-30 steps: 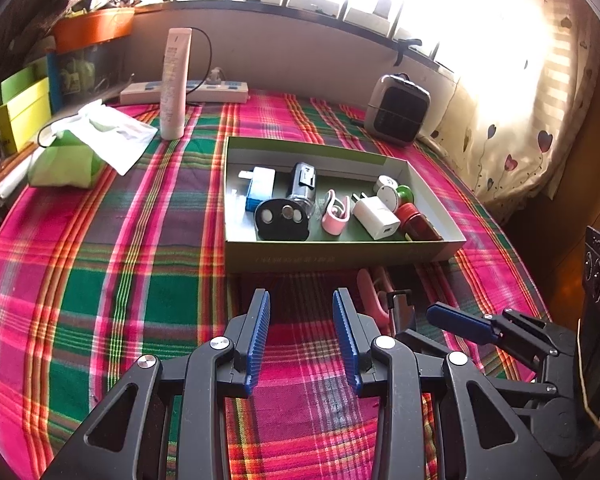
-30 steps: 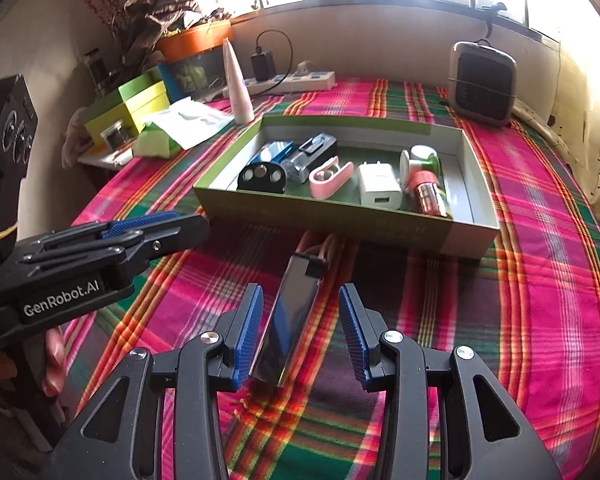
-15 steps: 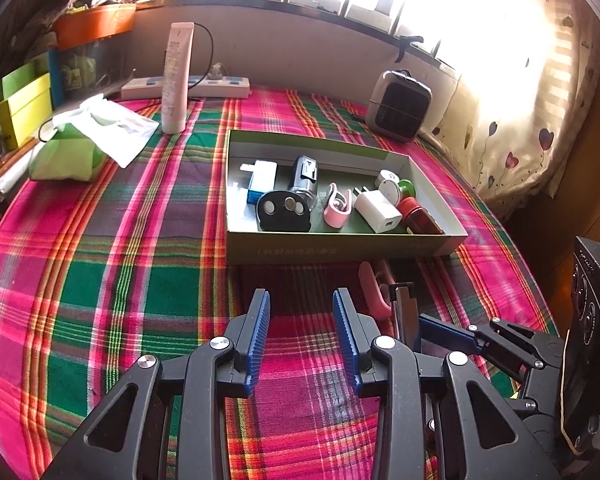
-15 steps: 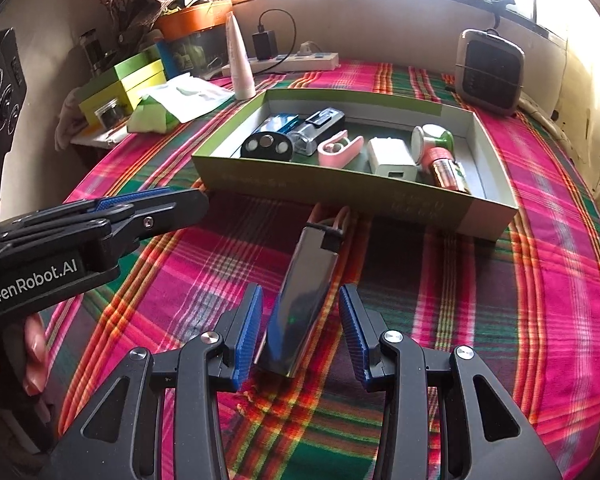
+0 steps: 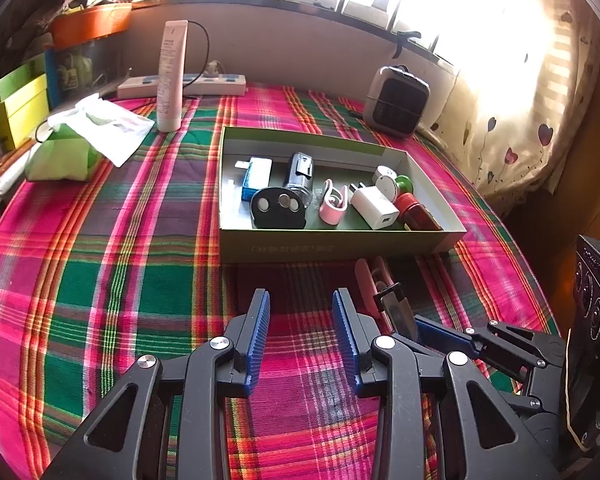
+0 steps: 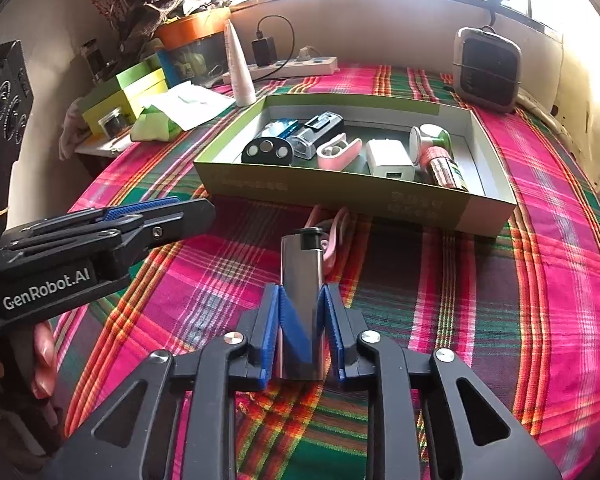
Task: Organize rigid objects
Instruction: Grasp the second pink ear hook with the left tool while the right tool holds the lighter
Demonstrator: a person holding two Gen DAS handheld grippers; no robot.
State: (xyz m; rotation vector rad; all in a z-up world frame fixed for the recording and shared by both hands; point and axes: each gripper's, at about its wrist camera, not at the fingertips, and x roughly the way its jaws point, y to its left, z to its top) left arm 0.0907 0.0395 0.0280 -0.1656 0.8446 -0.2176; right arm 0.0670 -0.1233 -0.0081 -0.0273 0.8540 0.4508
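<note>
Right wrist: fingers (image 6: 270, 324) pinch the silver lighter (image 6: 302, 304); left fingers (image 5: 260, 328) gape, empty.

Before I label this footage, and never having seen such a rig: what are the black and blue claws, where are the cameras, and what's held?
They are two hand-held grippers, worked by a person, each carrying a fisheye camera looking along its jaws. In the left one's view, the left gripper is open and empty above the plaid cloth. In the right one's view, the right gripper is shut on a silver metal case. Ahead, a green tray holds chargers and small items; a pink clip lies outside.
</note>
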